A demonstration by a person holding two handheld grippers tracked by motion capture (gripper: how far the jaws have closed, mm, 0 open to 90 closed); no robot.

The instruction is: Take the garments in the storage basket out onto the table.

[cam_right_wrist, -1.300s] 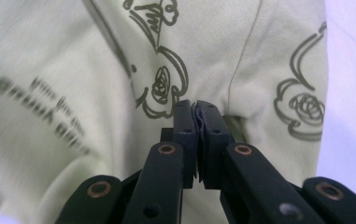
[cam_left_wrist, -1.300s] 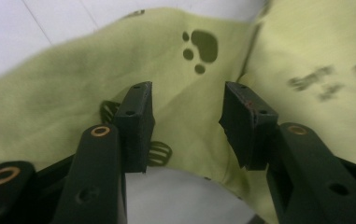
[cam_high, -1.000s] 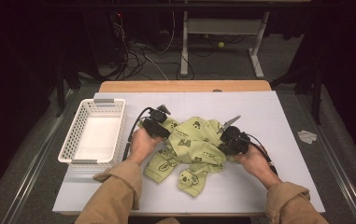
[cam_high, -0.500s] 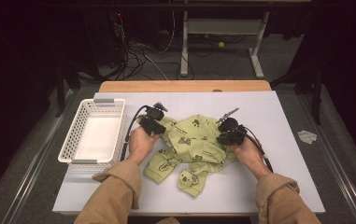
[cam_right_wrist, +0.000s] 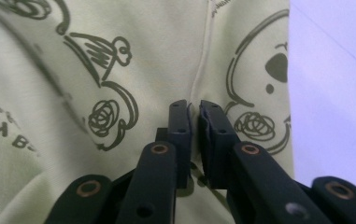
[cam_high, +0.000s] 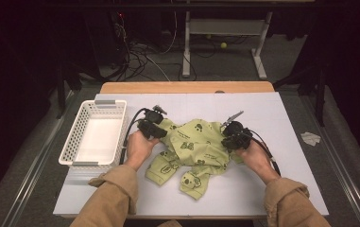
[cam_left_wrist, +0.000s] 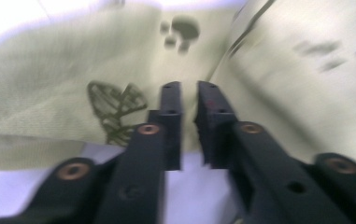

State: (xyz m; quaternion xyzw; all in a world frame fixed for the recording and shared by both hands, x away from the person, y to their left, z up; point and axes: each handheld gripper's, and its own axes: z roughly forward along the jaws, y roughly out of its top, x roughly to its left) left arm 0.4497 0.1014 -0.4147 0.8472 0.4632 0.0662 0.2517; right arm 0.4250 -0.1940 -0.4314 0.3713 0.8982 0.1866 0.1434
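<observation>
Both hand-held grippers at the green garment, mid-table.

The green printed garment (cam_high: 192,151) lies crumpled on the white table (cam_high: 281,123), well right of the white basket (cam_high: 94,137). My left hand-held gripper (cam_left_wrist: 188,100) sits at the garment's left edge; its jaws have just been opening from a close and stand narrowly apart, cloth behind them, whether any lies in the gap I cannot tell. My right hand-held gripper (cam_right_wrist: 193,114) is at the garment's right edge, jaws nearly together, pinching a fold along the seam.
</observation>
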